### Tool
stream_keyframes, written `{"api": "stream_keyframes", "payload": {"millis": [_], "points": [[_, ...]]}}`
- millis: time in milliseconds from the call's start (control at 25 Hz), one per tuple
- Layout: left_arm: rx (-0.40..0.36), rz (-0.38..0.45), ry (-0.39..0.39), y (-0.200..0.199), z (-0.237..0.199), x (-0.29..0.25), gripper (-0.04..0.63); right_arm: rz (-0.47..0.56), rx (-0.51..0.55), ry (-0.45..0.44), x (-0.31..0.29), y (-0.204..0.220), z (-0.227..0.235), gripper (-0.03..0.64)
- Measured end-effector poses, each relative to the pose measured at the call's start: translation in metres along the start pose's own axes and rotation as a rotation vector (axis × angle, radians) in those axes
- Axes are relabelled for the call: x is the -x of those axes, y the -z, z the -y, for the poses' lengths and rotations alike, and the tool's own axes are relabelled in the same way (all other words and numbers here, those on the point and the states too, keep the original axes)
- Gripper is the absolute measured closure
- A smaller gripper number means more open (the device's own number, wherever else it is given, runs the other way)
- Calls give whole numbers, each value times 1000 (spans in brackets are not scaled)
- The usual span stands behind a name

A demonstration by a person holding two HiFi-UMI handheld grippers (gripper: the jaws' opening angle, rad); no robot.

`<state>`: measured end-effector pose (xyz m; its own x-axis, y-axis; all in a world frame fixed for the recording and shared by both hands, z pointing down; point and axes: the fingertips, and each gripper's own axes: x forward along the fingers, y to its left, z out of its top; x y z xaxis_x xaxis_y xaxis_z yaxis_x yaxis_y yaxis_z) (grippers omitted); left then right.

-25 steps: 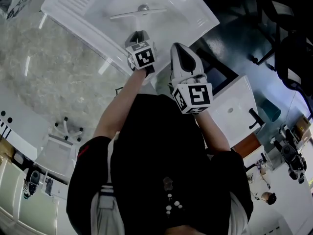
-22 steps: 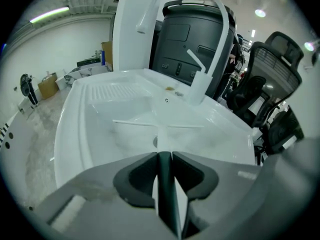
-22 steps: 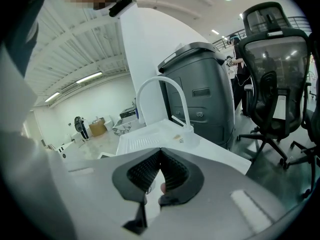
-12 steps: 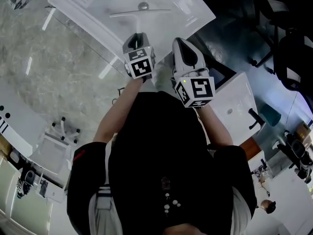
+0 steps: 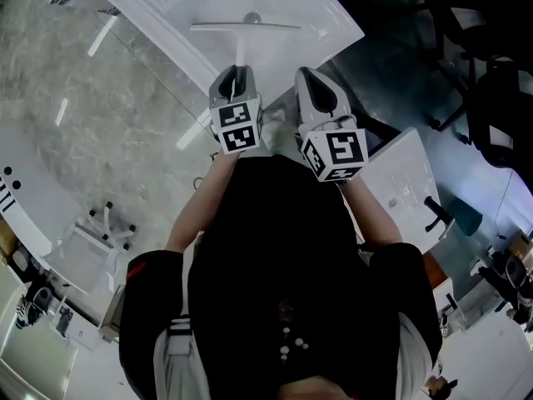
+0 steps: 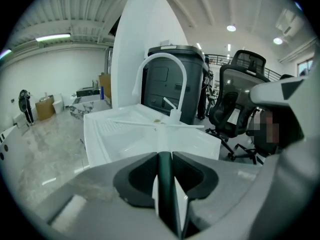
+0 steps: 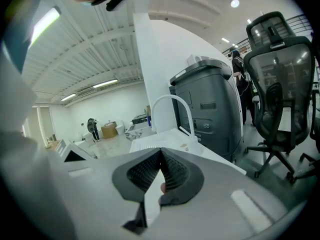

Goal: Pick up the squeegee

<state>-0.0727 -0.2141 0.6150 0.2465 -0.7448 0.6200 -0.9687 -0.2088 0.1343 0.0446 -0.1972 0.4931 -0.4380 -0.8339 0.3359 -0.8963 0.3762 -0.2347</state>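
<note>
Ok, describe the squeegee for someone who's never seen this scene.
Find the white rectangular sink with the ribbed drainboard at the top of the head view. Over its basin is a thin white T-shaped squeegee, long blade crosswise, handle clamped in the left gripper. Nothing else is T-shaped; the nearby drain is a small round spot.

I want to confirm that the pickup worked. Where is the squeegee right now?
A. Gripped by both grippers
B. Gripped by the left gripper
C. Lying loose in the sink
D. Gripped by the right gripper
B: the left gripper is shut on the handle of the squeegee, whose blade reaches out over the sink. The right gripper is shut on nothing.
</note>
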Motion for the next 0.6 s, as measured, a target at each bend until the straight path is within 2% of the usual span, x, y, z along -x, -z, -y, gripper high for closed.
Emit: {"api": "stream_keyframes", "payload": {"millis": [600], "points": [[-122, 222, 10, -73, 20, 71, 489, 146, 58, -26, 36, -52, -4, 615]]}}
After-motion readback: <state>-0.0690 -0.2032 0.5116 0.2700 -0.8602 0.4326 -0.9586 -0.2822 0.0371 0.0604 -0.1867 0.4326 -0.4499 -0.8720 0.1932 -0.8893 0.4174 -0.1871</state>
